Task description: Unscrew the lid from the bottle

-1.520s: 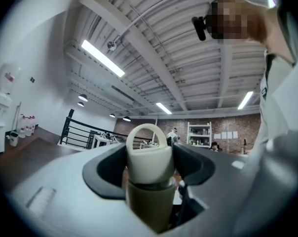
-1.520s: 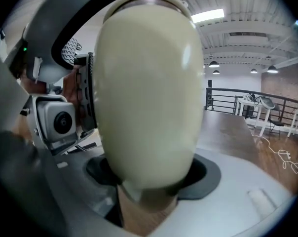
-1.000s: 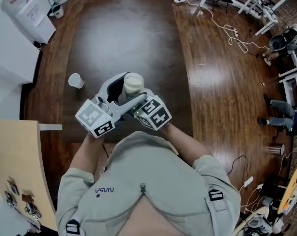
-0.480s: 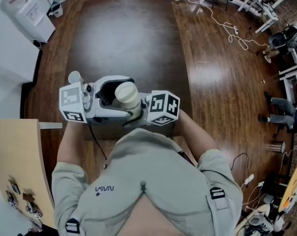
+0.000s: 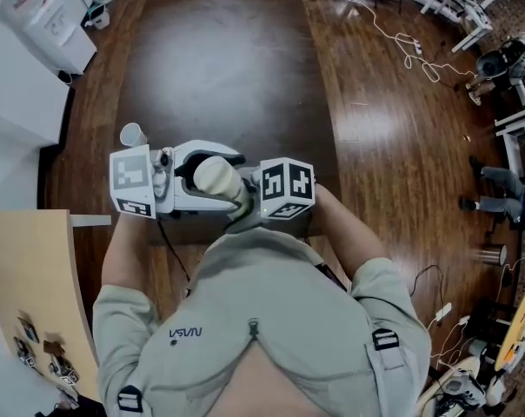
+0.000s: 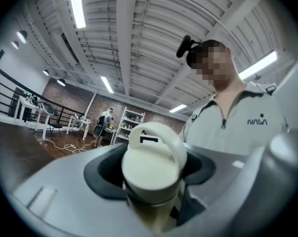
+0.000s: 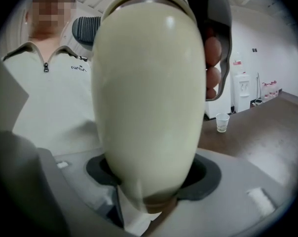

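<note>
Left gripper (image 5: 209, 177) level, closing on lid (image 6: 151, 163)

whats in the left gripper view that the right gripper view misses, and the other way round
Only the left gripper view: the top face of the cream lid with its loop handle, plus ceiling light strips and white shelves far back.

Only the right gripper view: the long cream side of the bottle, a paper cup standing on the brown table, and a water dispenser.

Both: that same bottle up close, and the person's grey zip top behind it.
</note>
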